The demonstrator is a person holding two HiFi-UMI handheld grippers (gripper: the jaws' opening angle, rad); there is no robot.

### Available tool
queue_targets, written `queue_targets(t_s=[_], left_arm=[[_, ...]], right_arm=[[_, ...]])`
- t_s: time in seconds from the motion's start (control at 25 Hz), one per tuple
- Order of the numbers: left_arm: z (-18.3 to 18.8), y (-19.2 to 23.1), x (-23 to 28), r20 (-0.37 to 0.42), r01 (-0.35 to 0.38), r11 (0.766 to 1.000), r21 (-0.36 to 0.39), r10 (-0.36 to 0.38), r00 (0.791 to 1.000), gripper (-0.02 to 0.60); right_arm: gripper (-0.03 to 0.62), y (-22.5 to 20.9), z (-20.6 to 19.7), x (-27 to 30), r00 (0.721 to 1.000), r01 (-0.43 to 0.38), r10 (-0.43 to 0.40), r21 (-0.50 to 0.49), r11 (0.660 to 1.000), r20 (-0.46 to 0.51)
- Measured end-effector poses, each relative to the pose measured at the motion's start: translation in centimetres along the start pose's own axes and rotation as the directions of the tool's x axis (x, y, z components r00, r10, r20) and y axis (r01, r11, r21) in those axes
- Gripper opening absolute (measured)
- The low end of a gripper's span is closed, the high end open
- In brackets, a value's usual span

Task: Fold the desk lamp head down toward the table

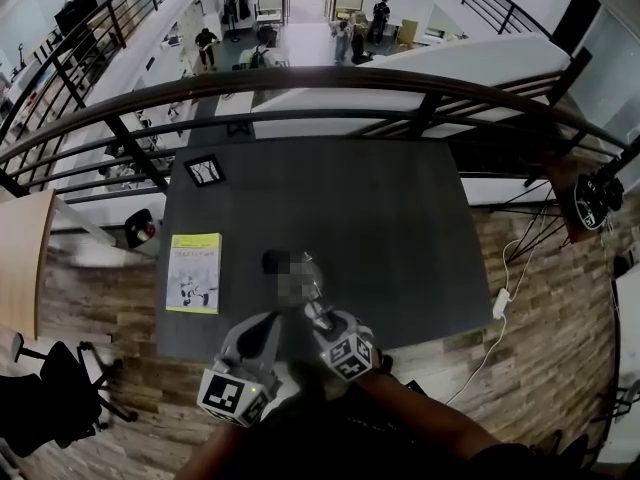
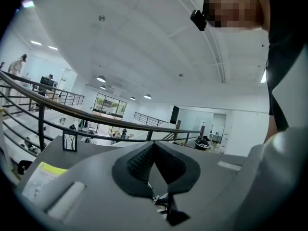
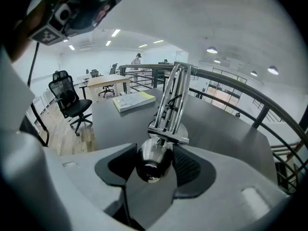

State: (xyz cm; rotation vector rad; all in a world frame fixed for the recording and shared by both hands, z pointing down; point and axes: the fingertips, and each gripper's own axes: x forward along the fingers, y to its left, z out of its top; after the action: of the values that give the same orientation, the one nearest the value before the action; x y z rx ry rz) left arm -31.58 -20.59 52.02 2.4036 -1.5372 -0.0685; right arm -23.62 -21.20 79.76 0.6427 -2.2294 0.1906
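1. The right gripper (image 3: pixel 154 152) is pinching the desk lamp (image 3: pixel 171 100). Its fingers are closing on the rounded chrome part at the lamp's near end. The thin metal arm rods are rising from that part toward 12 o'clock in the right gripper view.
2. The left gripper (image 2: pixel 154 146) is holding nothing. Its fingers are pressing together at the tips and pointing up toward the ceiling.
3. In the head view, the lamp is standing on the dark worktop (image 1: pixel 400 228), close to the near edge at about 6 o'clock. The left gripper is sitting at 7 o'clock of the lamp and the right gripper at 5 o'clock.
4. A yellow-green book (image 1: pixel 194 273) is lying flat at 9 o'clock of the lamp, near the worktop's left edge. A small picture frame (image 1: pixel 204 171) is standing at 11 o'clock, by the far left corner.
5. A dark railing (image 1: pixel 330 80) is curving past the worktop's far edge. A black office chair (image 3: pixel 72 102) is standing on the wooden floor off the left side.
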Motion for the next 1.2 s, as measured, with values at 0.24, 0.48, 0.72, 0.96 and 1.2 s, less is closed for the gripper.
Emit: queue_targets(t_s=[0.24, 0.48, 0.72, 0.96, 1.2], left_arm=[[0.5, 0.1, -0.2, 0.023, -0.001, 1.0, -0.001, 0.001, 1.0, 0.0], [1.4, -0.5, 0.0, 0.041, 0.014, 1.0, 0.005, -0.014, 0.999, 0.0], [2.6, -0.7, 0.2, 0.071, 0.041, 0.999, 0.019, -0.042, 0.997, 0.001], [3.7, -1.2, 0.5, 0.098, 0.061, 0.998, 0.035, -0.064, 0.993, 0.002], [4.5, -2.0, 0.8, 0.092, 0.084, 0.994, 0.066, -0.09, 0.992, 0.002]], right_arm=[[0.23, 0.2, -0.1, 0.0, 1.0, 0.005, -0.005, -0.015, 1.0, -0.005], [0.229, -0.2, 0.8, -1.6, 1.0, -0.019, 0.018, 0.053, 0.998, 0.022], [0.224, -0.7, 4.2, -4.6, 0.995, -0.042, 0.027, 0.152, 0.988, 0.099], [0.155, -2.4, 10.0, -8.3, 0.967, -0.041, -0.005, 0.172, 0.984, 0.255], [0.051, -2.6, 17.3, -13.1, 0.9, -0.083, 0.017, 0.133, 0.988, 0.435]])
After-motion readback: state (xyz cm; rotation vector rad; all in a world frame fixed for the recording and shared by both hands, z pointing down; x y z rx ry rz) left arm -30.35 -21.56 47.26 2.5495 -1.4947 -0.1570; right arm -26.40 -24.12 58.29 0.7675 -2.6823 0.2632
